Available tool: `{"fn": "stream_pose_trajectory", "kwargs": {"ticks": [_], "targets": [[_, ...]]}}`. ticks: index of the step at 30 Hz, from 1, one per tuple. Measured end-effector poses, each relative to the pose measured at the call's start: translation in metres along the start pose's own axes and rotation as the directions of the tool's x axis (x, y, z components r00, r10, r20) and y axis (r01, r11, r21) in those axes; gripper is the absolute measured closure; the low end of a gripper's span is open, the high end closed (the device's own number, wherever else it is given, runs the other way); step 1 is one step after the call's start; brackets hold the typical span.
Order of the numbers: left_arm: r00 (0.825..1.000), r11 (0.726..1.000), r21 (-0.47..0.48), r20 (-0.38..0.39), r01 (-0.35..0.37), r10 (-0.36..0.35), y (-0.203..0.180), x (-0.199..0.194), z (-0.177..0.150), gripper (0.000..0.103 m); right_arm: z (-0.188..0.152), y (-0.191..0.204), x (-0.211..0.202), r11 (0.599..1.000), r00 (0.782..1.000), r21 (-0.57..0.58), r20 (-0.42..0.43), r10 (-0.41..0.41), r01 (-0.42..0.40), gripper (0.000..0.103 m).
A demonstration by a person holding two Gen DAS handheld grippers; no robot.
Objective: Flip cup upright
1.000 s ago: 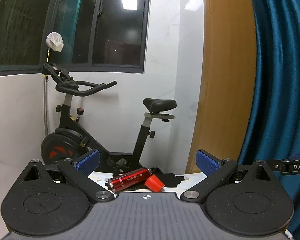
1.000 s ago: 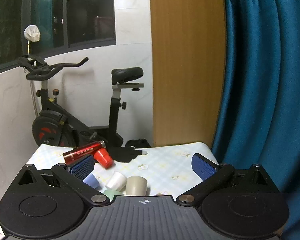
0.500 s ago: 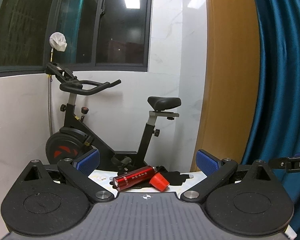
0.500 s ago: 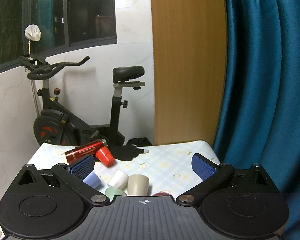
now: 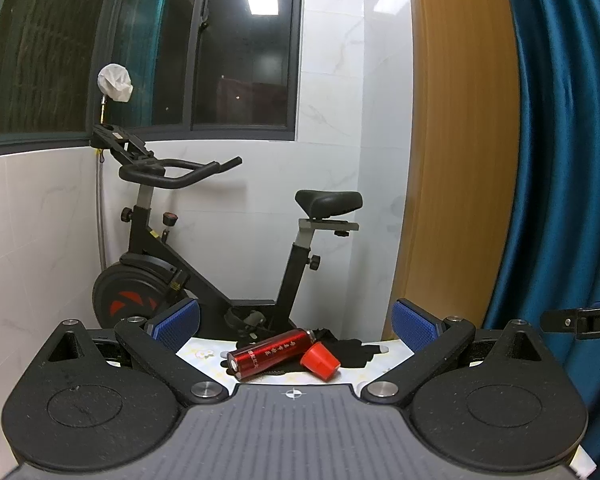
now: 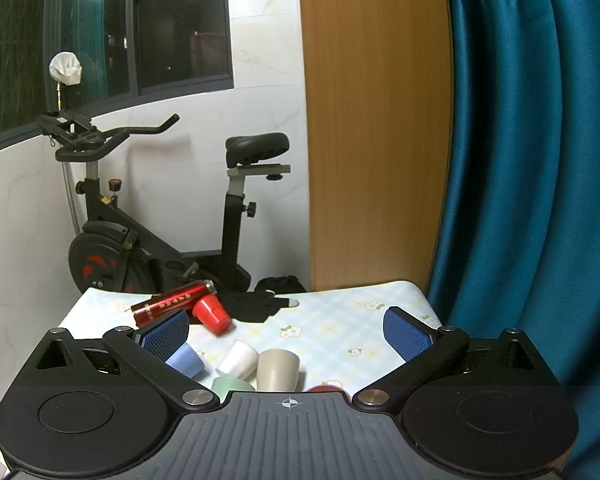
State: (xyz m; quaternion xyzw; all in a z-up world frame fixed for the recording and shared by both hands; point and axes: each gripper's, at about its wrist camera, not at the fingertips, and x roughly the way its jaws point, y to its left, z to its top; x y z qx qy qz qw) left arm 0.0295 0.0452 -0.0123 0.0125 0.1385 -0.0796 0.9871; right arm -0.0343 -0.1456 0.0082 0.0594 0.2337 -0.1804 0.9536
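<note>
Several small cups lie on a floral tablecloth (image 6: 340,312). In the right wrist view a red cup (image 6: 212,314) lies on its side at the far left. Nearer me are a blue cup (image 6: 188,360), a white cup (image 6: 238,358), a beige cup (image 6: 278,370) standing mouth down, a green cup (image 6: 230,384) and a dark red rim (image 6: 324,389). My right gripper (image 6: 286,330) is open and empty above them. My left gripper (image 5: 296,326) is open and empty, held low at the table's near edge, with the red cup (image 5: 320,360) ahead of it.
A red metal bottle (image 6: 172,302) lies beside the red cup; it also shows in the left wrist view (image 5: 270,354). Black gloves (image 6: 256,306) lie behind. An exercise bike (image 6: 156,216) stands beyond the table, a wooden panel (image 6: 376,120) and blue curtain (image 6: 532,160) to the right.
Both views shifted slightly: the left gripper swung a little left, so the bottle and red cup drifted right in its view. Both grippers stayed open. No object moved.
</note>
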Motion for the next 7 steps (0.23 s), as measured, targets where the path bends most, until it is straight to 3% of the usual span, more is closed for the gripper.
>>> {"fn": "stream_pose_trajectory", "kwargs": {"ticks": [7], "targets": [[1.0, 1.0, 0.021, 0.01, 0.0, -0.001, -0.0019, 0.0003, -0.0002, 0.0, -0.0011, 0.001, 0.0004, 1.0, 1.0, 0.005, -0.002, 0.005, -0.005, 0.0]]}}
